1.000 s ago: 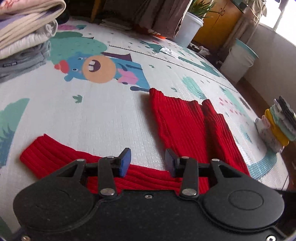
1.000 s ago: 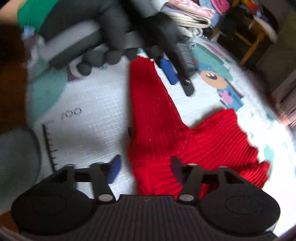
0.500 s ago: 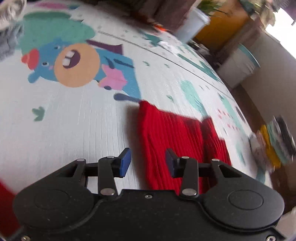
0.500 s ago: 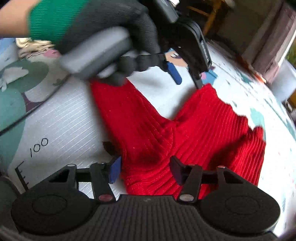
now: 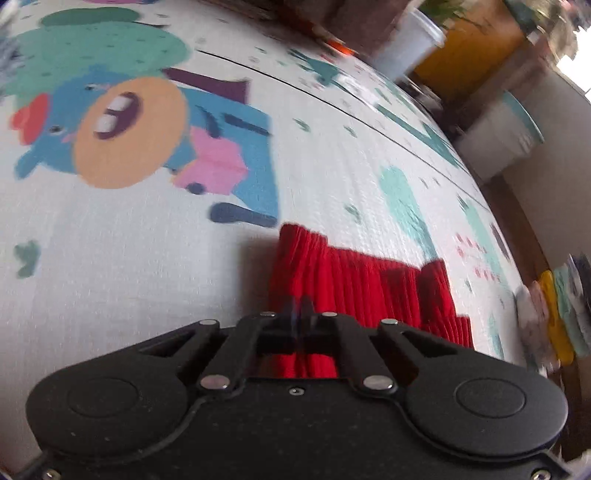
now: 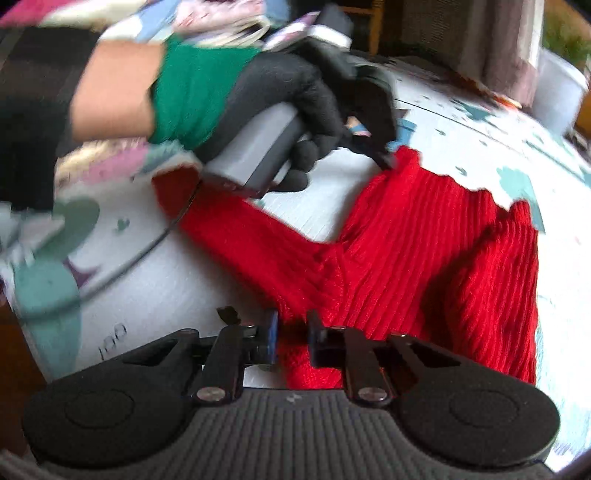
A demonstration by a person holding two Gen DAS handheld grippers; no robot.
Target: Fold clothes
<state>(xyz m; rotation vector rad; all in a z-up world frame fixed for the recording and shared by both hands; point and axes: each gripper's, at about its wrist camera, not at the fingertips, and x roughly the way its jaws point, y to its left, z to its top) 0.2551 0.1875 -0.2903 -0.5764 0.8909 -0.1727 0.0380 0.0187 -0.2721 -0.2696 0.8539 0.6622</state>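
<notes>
A red ribbed sweater (image 5: 351,288) lies spread on a cartoon-print play mat (image 5: 129,277). My left gripper (image 5: 300,314) sits at the sweater's left edge, its jaws closing tight with red fabric pinched between the pads. In the right wrist view the sweater (image 6: 424,258) fills the middle, one sleeve stretching left. A black-gloved hand (image 6: 288,96) holds the left gripper (image 6: 388,162) at the sweater's far corner. My right gripper (image 6: 291,332) is at the near edge, jaws closing with a bunch of red knit between the pads.
Folded clothes (image 5: 554,314) are stacked at the mat's right edge. White bins (image 5: 498,136) and a planter (image 5: 410,40) stand beyond the mat. A pile of clothes (image 6: 184,14) lies behind the gloved hand. A cable (image 6: 129,266) trails across the mat (image 6: 166,288).
My left gripper slid right, from the sleeve to the sweater's body edge, and shut there. The right gripper rolled and its jaws narrowed onto the near edge of the sweater.
</notes>
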